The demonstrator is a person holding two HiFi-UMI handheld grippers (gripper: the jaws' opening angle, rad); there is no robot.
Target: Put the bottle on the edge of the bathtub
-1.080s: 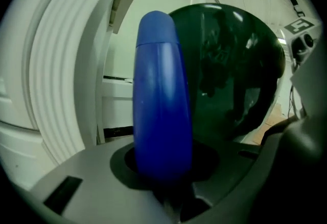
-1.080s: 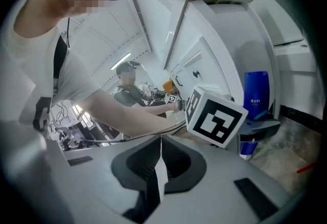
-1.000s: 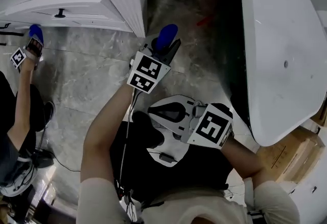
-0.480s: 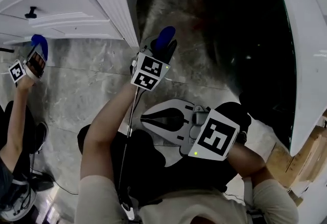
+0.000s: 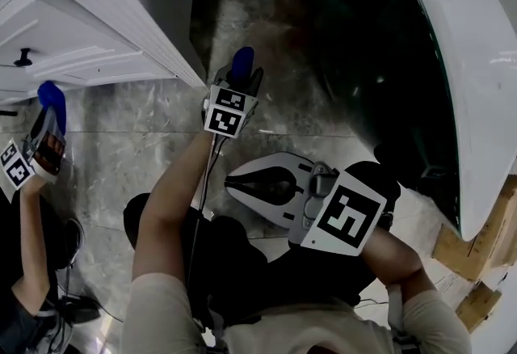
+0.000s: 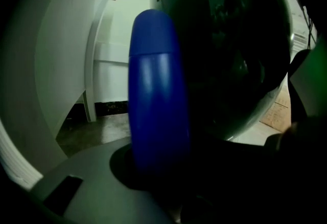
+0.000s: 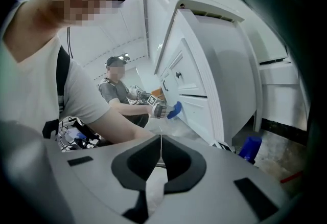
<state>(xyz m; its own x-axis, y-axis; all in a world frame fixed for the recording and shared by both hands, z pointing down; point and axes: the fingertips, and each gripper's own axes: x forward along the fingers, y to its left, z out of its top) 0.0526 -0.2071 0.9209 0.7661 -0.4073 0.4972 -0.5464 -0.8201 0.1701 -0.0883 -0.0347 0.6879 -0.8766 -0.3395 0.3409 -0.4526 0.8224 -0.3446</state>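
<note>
We count two blue bottles in the head view. One is the bottle at upper centre of the frame, clamped in our left hand-held gripper. In the left gripper view it stands upright between the jaws and fills the middle of the picture. It is held in the air over the marbled floor, left of the bathtub and not touching it. There is one bathtub, with a white rim down the right side of the frame and a dark inside. The second blue bottle is at the left edge, carried in a third hand-held gripper that belongs to another person. That makes three grippers in all, each with one marker cube. Our right hand-held gripper sits at lower centre, just below the left one. Its jaws are pressed together with nothing between them, as the right gripper view shows. One white cabinet fills the upper left, with a single dark knob.
</note>
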